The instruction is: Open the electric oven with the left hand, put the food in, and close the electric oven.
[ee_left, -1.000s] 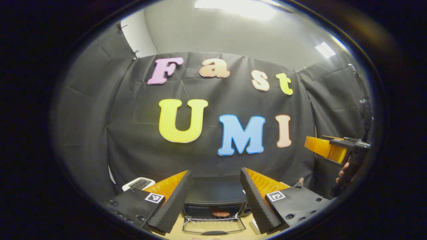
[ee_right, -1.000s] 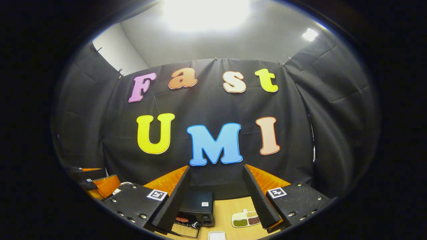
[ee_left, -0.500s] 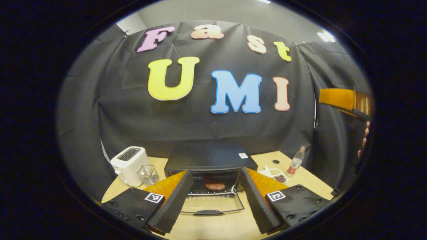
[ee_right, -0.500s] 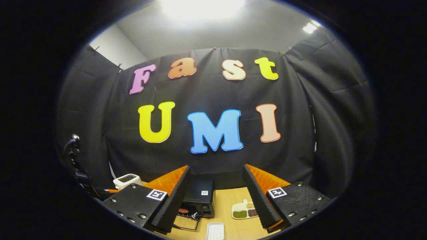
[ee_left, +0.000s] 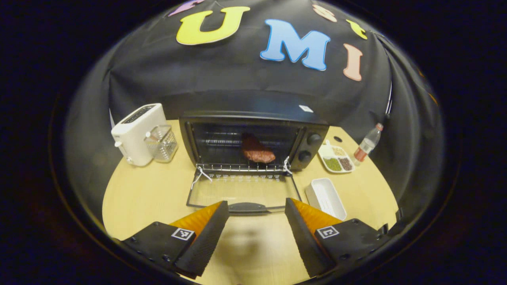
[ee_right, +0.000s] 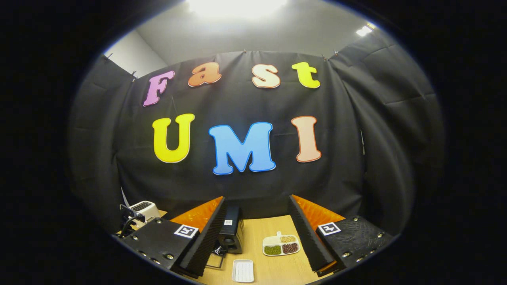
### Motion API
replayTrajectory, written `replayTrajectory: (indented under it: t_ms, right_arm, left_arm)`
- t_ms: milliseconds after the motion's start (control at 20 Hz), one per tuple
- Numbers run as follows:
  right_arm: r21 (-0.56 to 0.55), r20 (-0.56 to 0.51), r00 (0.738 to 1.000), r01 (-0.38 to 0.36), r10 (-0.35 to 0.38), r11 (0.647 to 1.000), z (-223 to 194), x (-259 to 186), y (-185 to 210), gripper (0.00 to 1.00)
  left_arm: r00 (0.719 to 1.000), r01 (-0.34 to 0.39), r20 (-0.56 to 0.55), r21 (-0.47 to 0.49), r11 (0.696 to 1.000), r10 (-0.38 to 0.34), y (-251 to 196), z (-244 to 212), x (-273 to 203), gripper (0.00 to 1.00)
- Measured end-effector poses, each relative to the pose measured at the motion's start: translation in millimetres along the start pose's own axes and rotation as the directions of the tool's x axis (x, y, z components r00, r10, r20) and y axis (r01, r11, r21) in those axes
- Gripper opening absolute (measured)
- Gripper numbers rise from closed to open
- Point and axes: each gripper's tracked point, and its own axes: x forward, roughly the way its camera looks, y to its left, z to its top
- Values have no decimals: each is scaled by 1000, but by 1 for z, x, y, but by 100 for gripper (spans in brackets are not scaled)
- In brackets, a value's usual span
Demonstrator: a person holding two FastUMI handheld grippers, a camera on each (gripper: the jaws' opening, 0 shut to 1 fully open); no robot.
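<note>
Oven stands on the far middle of the counter, its glass door dropped flat toward the near side, and a piece of reddish food lies on the rack inside, right of centre. Left tongs hover above the counter just near of the door's handle, spread wide and grasping nothing; the handle lies between the two fingers but farther off, apart from both. Right tongs are also released and empty, held high and well back from the counter. Beyond the left tongs, a white rectangular tray sits just right of the door, and a divided dish of beans and a small bottle lie farther right. Left of the oven stand a white toaster and a clear container touching it.
</note>
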Motion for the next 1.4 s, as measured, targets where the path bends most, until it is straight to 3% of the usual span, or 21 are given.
replayTrajectory:
  t_ms: [250, 300, 650, 700, 1000, 1050, 1100, 1200, 1400]
  right_arm:
    - [-1, -10, 1000, 11, -11, 1000, -4, -1, -13, 94]
    - [-1, -14, 1000, 19, -20, 1000, -6, -1, -17, 94]
    - [31, -17, 999, 39, -39, 999, -6, 4, -27, 94]
    - [34, -17, 999, 43, -43, 998, -6, 5, -28, 94]
    - [58, -70, 997, 48, -44, 997, -21, 12, -30, 95]
    - [64, -75, 996, 47, -42, 997, -22, 12, -29, 95]
    - [68, -79, 996, 47, -42, 997, -22, 13, -29, 95]
    - [70, -79, 996, 44, -38, 997, -21, 14, -28, 95]
    - [72, -82, 996, 38, -32, 997, -22, 14, -29, 95]
  left_arm:
    - [987, -24, -156, 37, 999, 30, 15, -42, 35, 96]
    - [984, -25, -175, 47, 999, 33, 16, -47, 42, 94]
    - [954, -33, -295, 78, 996, 54, 23, -67, 75, 100]
    - [949, -40, -309, 75, 996, 62, 25, -69, 78, 97]
    - [932, -50, -357, 48, 998, 64, 28, -75, 95, 100]
    - [929, -51, -364, 39, 998, 62, 29, -75, 97, 93]
    - [926, -51, -372, 31, 998, 59, 30, -77, 99, 100]
    - [921, -47, -385, 29, 998, 55, 32, -79, 102, 100]
    - [914, -52, -400, 27, 998, 59, 34, -79, 106, 96]
